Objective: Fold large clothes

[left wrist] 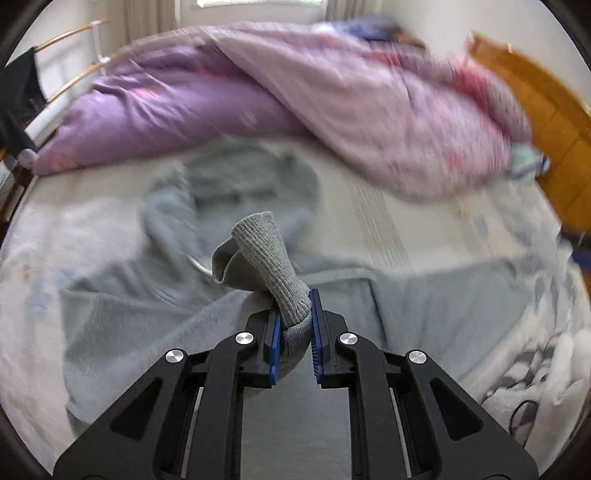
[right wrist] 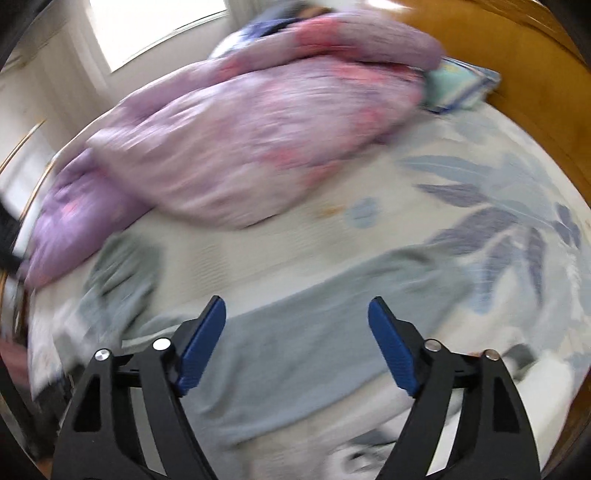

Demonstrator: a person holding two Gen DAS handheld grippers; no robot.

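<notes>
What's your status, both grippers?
Left hand-held gripper shut on grey sweater cuff. Right hand-held gripper open above sweater body. Purple duvet behind, clear.

Soft daylight was admitted from a window (right wrist: 159, 29) at top, blown out w/ glare. Bedding was heavily motion-blurred in both views; gripper parts were rendered sharp. Edges were bent by fisheye distortion.

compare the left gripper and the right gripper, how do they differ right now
The left gripper has its jaws closed on the grey ribbed cuff of the hoodie; the right gripper has its jaws spread wide and holds nothing. The left one has cloth bunched between its blue pads; the right one's pads are bare, with the hoodie lying on the bed below. Both have black arms and blue pads and point toward the purple duvet.
</notes>
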